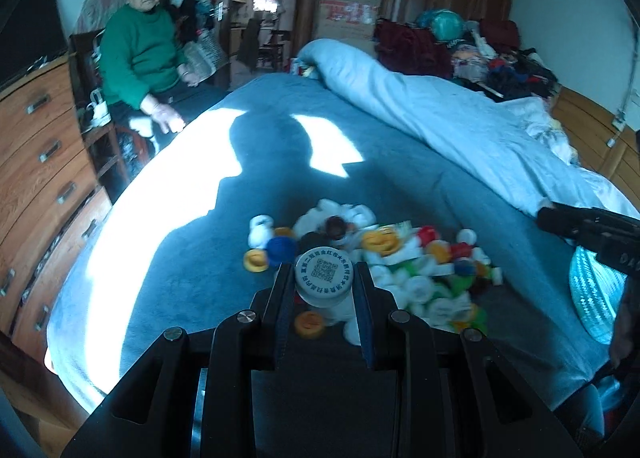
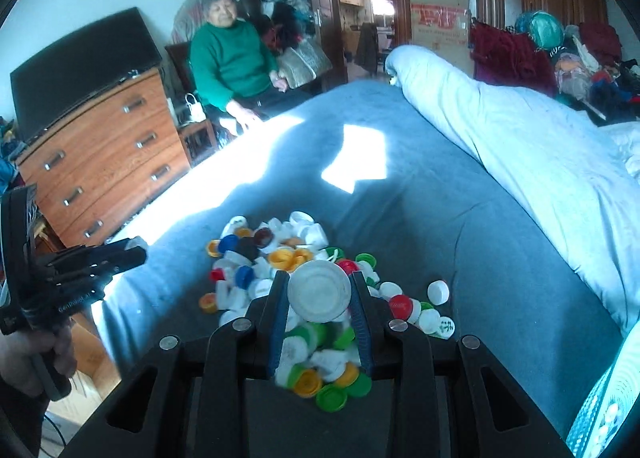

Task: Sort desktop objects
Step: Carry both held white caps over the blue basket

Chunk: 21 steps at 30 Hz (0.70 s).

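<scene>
A heap of plastic bottle caps (image 1: 424, 258) in white, yellow, red, green and blue lies on the blue bedspread (image 1: 280, 161). My left gripper (image 1: 324, 278) is shut on a white cap with a QR code (image 1: 324, 272) and holds it above the heap's near left side. In the right wrist view the same heap (image 2: 256, 258) spreads under my right gripper (image 2: 319, 292), whose pads press on a larger plain white cap (image 2: 319, 290) lifted off the pile. Each gripper shows in the other's view: the right gripper (image 1: 588, 225) at the right edge, the left gripper (image 2: 120, 256) low on the left.
A person in a green sweater (image 2: 228, 57) sits at the bed's far left corner. A wooden chest of drawers (image 2: 104, 149) runs along the left side. A rolled pale-blue quilt (image 2: 520, 145) lines the right. A turquoise patterned container (image 1: 596, 290) sits near right.
</scene>
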Tool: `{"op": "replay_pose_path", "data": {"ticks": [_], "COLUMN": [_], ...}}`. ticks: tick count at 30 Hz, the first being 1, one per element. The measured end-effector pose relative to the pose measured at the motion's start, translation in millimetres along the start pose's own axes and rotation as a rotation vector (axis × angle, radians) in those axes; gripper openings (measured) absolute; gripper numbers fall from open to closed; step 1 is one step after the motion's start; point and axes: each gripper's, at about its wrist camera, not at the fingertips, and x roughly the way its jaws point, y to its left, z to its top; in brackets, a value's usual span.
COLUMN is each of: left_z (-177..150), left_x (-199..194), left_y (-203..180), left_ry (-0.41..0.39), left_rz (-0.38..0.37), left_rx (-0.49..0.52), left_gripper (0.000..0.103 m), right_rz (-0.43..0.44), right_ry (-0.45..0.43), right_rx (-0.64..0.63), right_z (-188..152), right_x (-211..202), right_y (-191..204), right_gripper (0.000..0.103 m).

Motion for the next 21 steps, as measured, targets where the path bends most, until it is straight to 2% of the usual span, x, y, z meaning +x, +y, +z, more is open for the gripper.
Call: {"op": "replay_pose_path", "data": {"ticks": [8,21], "left_z": [14.6,30.2], "left_x": [-25.9,-33.4], "left_y": [-66.5,-175.0], "left_ry": [-0.028,-0.017], "left_rz": [-0.078,-0.186], "left_rx": [0.081,0.211], "left_gripper": [0.025,0.025], "right_rz": [-0.029,-0.133], "right_ry": [-0.039,-0.098], "right_rx": [0.013,0.104], "right_z": [-8.4,-30.8], "right_x": [-40.8,-110.6], "right_y": [-6.9,-68.8], "right_gripper": [0.032,0.032]}}
